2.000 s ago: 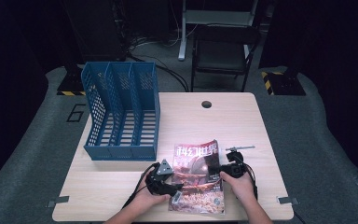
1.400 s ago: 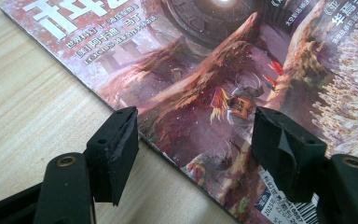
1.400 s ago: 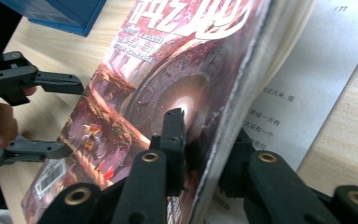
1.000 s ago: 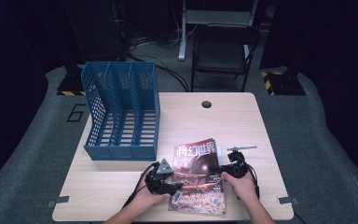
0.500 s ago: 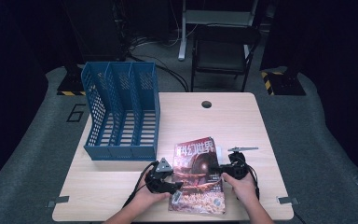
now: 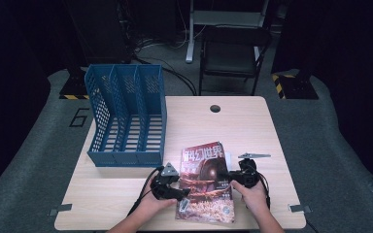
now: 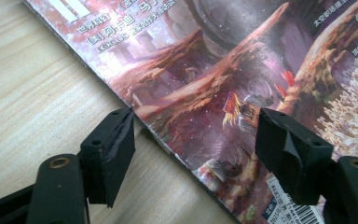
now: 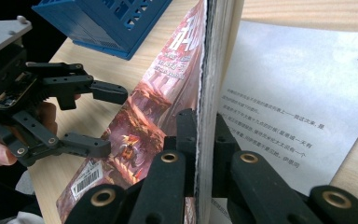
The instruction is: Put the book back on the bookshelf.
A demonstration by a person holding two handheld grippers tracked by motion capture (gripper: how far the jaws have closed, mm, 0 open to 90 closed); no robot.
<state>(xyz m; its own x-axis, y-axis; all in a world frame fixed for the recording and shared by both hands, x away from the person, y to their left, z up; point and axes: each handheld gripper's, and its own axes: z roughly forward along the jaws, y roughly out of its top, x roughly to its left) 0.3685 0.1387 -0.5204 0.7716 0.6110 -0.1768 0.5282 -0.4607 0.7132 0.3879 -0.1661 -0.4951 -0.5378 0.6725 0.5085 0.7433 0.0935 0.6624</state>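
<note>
A magazine [image 6: 204, 165] with a reddish cover lies at the near edge of the wooden table [image 6: 243, 126]. My left gripper [image 6: 183, 189] stands open at its left side. In the left gripper view the two pads [image 7: 116, 144] straddle the spine edge of the magazine [image 7: 223, 60] without pressing on it, and the jaws have just been opening. My right gripper [image 6: 230, 178] is at the right side. In the right gripper view this gripper [image 8: 205, 135] is shut on the stack of pages and holds the magazine [image 8: 154, 102] tilted up, above a loose white printed page [image 8: 289, 84].
A blue three-slot file holder [image 6: 126, 116] stands at the back left of the table, and its corner [image 8: 112, 18] shows behind the open left gripper [image 8: 114, 120]. A cable hole [image 6: 215, 108] sits near the far edge. A dark chair [image 6: 233, 53] stands beyond the table.
Both hands stay at the magazine's two sides. The magazine has barely shifted.
</note>
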